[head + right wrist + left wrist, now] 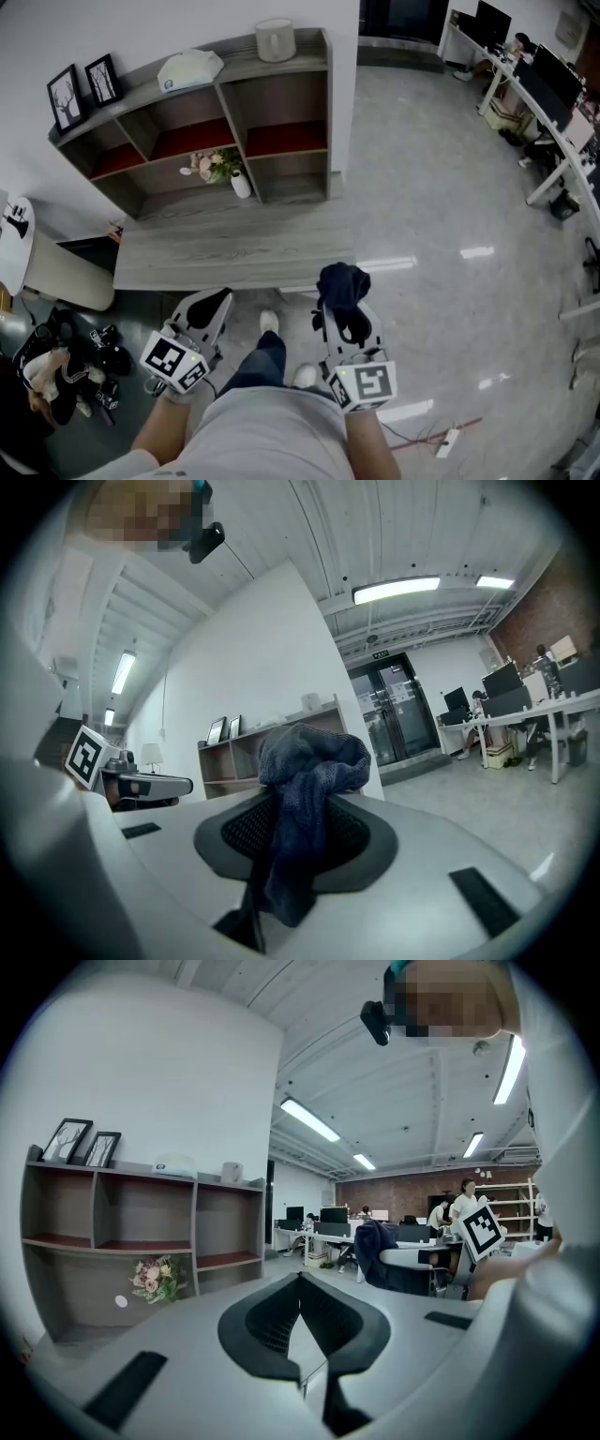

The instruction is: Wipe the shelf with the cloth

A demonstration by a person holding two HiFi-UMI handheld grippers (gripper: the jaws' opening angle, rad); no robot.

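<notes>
The wooden shelf (281, 66) with open cubbies stands against the white wall ahead of me; it also shows in the left gripper view (141, 1246) and the right gripper view (230, 759). A dark blue cloth (343, 281) hangs bunched from my right gripper (343, 306), whose jaws are shut on it (305, 771). My left gripper (212, 307) is held low beside it, shut and with nothing in it (300, 1283). Both grippers hover over the floor, short of the low wooden platform (234, 248) in front of the shelf.
On the shelf top stand two picture frames (84, 89), a white cap-like thing (190, 67) and a white canister (276, 39). A vase of flowers (220, 167) sits in a lower cubby. Bags (66, 366) lie at the left, office desks (553, 103) stand at the right.
</notes>
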